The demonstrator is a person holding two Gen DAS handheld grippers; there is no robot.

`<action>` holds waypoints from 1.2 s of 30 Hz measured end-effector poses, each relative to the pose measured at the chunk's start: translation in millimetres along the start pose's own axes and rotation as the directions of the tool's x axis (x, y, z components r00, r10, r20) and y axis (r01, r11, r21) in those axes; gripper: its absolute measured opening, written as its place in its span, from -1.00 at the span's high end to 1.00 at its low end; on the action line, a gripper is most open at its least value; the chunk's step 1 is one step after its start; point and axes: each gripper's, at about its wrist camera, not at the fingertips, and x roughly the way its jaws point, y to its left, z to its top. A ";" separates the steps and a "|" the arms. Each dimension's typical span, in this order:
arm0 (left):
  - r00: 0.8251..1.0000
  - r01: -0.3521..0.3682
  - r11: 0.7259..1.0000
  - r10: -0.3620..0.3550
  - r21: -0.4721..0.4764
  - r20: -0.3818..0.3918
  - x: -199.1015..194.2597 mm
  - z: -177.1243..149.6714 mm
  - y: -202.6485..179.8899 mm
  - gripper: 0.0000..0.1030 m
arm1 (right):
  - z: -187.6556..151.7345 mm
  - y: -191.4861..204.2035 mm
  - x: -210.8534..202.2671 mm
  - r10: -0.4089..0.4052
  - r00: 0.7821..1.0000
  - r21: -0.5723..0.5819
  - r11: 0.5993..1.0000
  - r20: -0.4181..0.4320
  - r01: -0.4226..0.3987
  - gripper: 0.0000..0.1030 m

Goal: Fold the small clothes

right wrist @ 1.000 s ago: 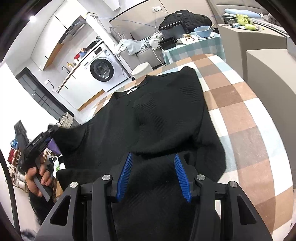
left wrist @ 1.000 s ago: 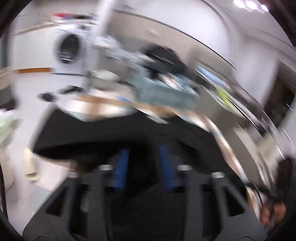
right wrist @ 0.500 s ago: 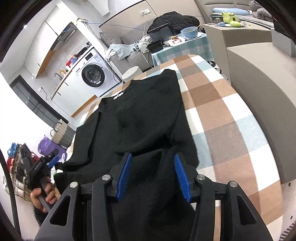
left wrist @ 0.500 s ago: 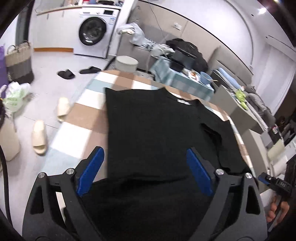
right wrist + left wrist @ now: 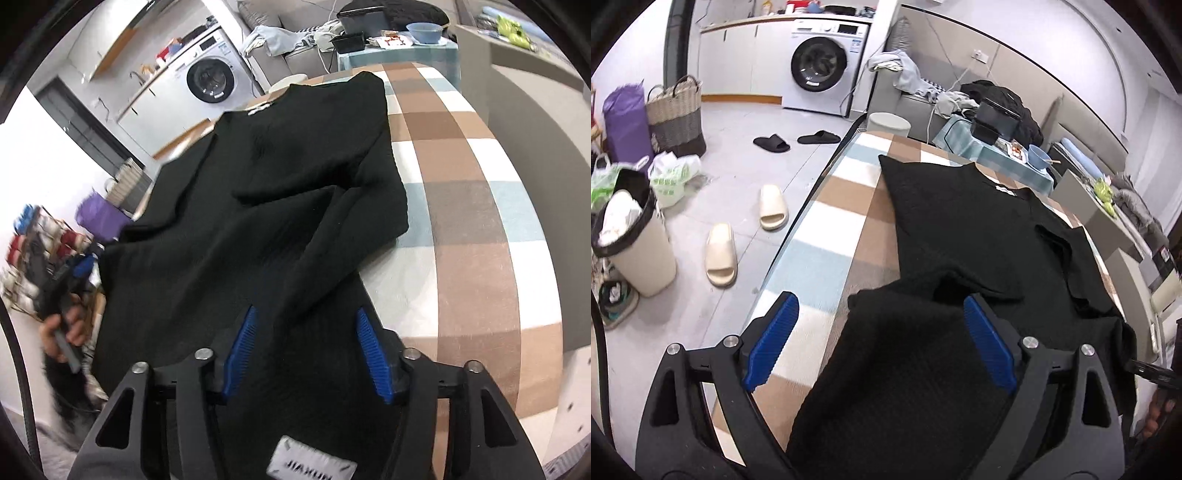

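The shirt (image 5: pixel 960 221) runs lengthwise away from me on the bench (image 5: pixel 827 229); my left gripper (image 5: pixel 882 343) hangs spread over its near hem, my right gripper (image 5: pixel 306 354) (jaws just narrowing) straddles cloth, not yet pinching.

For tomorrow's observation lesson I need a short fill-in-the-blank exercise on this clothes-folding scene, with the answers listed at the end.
1. The garment lying on the table is ____ in colour.
2. The table's cloth has a ____ pattern of brown, blue and white.
3. Behind the table, a white ____ machine stands against the wall.
4. On the floor near the bin lie two cream ____.

Answers: black; checked; washing; slippers
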 end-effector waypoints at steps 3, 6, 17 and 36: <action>1.000 0.001 1.000 0.000 -0.005 0.019 -11.6 -6.4 2.0 -0.74 | 12.2 -44.7 -13.1 -0.225 0.973 0.143 0.966 0.058 0.215 0.51; 0.999 -0.020 1.000 0.020 -0.002 0.030 -21.7 -10.7 5.5 -0.74 | 6.8 -78.5 -26.1 -0.194 0.980 0.251 0.952 0.051 0.176 0.48; 0.994 -0.043 0.999 0.046 0.027 -0.096 10.5 -29.3 1.0 -0.71 | 4.7 -57.8 -5.4 0.003 0.997 0.180 0.983 0.078 -0.018 0.01; 0.989 0.123 0.991 -0.127 0.057 0.076 -71.0 -47.6 -1.5 0.93 | -21.2 -65.7 -59.1 0.255 0.916 0.069 0.955 0.310 -0.289 0.91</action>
